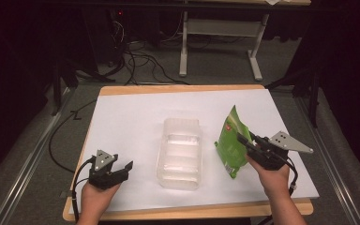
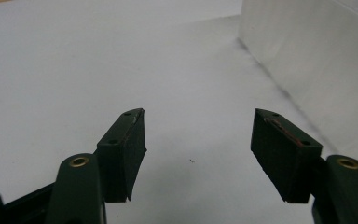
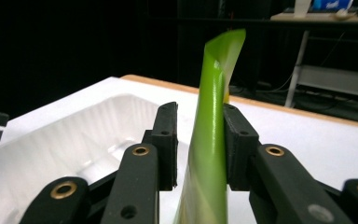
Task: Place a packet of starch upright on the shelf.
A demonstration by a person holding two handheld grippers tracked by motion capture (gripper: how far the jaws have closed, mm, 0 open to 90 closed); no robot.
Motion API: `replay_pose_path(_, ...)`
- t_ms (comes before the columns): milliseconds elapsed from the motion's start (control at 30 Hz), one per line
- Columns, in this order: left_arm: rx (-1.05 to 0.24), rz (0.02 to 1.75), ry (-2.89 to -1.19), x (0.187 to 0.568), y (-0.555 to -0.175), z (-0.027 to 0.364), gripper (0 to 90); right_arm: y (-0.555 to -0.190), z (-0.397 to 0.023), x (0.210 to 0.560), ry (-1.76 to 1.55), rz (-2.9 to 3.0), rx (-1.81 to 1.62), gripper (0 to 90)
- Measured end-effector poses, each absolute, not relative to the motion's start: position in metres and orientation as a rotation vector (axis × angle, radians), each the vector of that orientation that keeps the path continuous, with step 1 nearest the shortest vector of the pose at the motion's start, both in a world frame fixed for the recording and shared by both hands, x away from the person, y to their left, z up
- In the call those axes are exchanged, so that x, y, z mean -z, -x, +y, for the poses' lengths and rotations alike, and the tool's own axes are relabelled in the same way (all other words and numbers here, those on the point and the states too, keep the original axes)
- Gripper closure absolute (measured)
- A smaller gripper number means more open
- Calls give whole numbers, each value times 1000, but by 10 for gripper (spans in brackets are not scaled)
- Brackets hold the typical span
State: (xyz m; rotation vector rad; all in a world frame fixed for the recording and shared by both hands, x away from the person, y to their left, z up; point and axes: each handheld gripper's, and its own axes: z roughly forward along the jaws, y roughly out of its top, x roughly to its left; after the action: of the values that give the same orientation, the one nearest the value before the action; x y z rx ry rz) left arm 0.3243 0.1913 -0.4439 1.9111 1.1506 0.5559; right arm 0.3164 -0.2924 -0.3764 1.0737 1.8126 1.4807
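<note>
Both grippers point(image 1: 122, 169) point(image 1: 246, 143) agape, low.

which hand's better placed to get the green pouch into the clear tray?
Right, probably. The right gripper already has the green pouch between its jaws, upright beside the clear tray. The left gripper sits open over bare table on the tray's other side.

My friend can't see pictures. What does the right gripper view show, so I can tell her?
A green pouch stands upright between the right gripper's two black jaws; one pad touches it and the other stands just off it. A clear plastic tub sits to the left on the white table, with a dark room behind.
</note>
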Motion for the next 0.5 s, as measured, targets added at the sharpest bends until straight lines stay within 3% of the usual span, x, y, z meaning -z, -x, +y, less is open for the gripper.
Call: replay_pose_path(500, -551, 1136, -1918, 443, -323, 190, 359, -316, -290, 404, -1172, 1927, -1397, 625)
